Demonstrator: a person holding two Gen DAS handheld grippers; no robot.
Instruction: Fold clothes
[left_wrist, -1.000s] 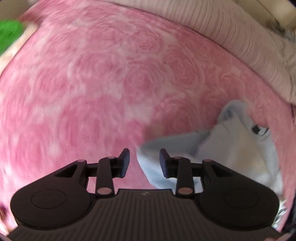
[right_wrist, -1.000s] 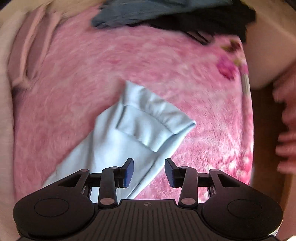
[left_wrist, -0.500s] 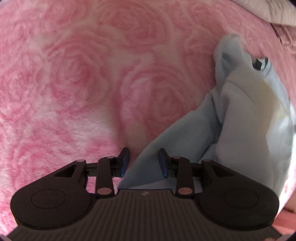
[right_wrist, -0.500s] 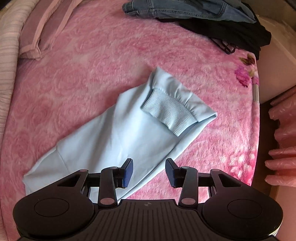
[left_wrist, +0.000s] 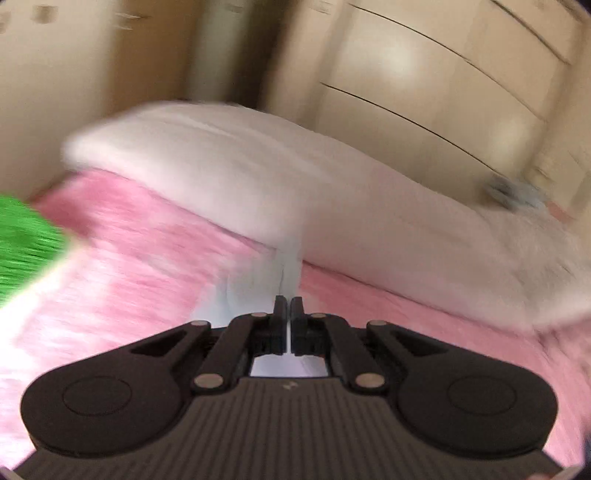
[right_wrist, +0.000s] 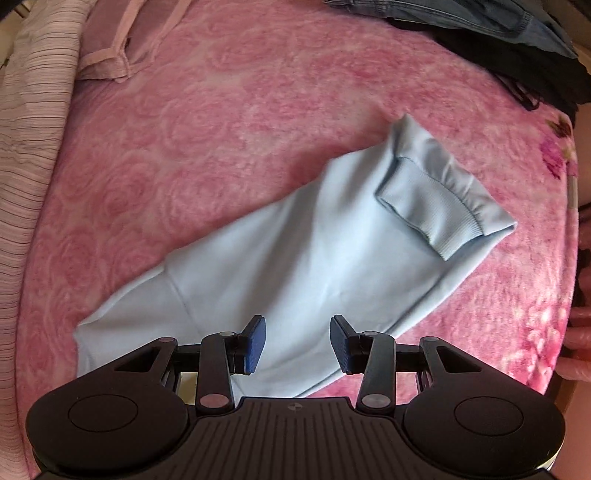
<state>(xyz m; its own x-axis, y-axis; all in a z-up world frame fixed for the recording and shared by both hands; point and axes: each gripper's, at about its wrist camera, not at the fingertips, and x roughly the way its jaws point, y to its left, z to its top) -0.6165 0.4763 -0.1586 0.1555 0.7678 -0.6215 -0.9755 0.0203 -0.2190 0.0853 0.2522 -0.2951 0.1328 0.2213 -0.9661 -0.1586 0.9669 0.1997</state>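
Pinching a fold of the light blue garment, the left claw is clamped tight; the right claw hovers spread above that garment's near edge.

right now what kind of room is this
Most likely a bedroom: clothes lie on a bed under a pink rose-patterned blanket, a white pillow at its head, and cream wardrobe doors behind.

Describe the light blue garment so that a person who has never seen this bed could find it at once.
Look at the pink rose-patterned blanket that covers the bed. The light blue garment lies flat in its middle, just ahead of the open right gripper. Unlike the dark clothes pile at the far edge, it is pale, and a ribbed cuff is folded onto it.
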